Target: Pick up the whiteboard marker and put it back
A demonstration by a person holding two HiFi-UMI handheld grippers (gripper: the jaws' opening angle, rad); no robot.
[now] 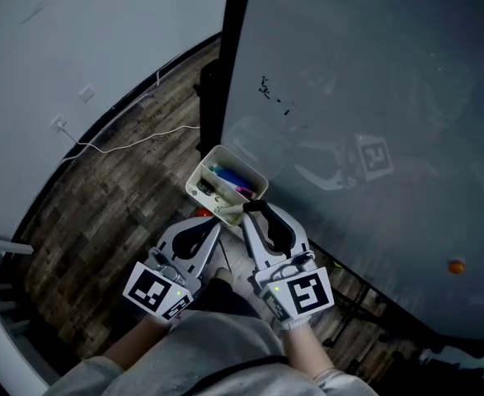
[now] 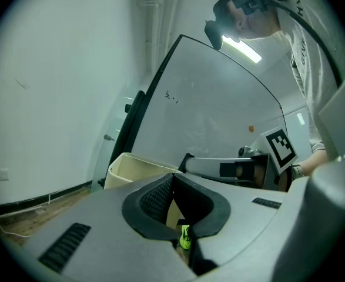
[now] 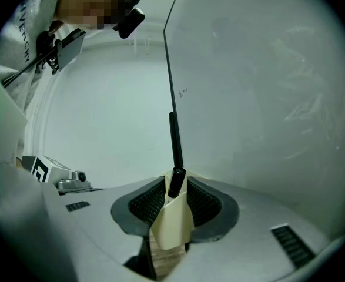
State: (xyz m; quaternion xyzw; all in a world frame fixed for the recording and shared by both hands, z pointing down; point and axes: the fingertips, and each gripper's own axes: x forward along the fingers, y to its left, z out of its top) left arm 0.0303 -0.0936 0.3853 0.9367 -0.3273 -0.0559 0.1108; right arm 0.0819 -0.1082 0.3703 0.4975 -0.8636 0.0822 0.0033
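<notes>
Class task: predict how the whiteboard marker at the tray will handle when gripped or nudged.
The whiteboard marker looks slim, straight and round: probably stiff, light, apt to roll. Its smooth cap may slip in the right tool.

black whiteboard marker (image 3: 176, 183) stood near upright, clamped in the right gripper (image 3: 174, 194), at the cream tray's (image 1: 199, 180) corner.

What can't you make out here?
Scribbles on the whiteboard: too small to read, every view.
Marker in the right tool: only its black end shows, right gripper view; pads cover the rest.
Tray contents: near end hidden by both tools, head view.
Green thing under the left tool: a sliver through the gap, left gripper view.
</notes>
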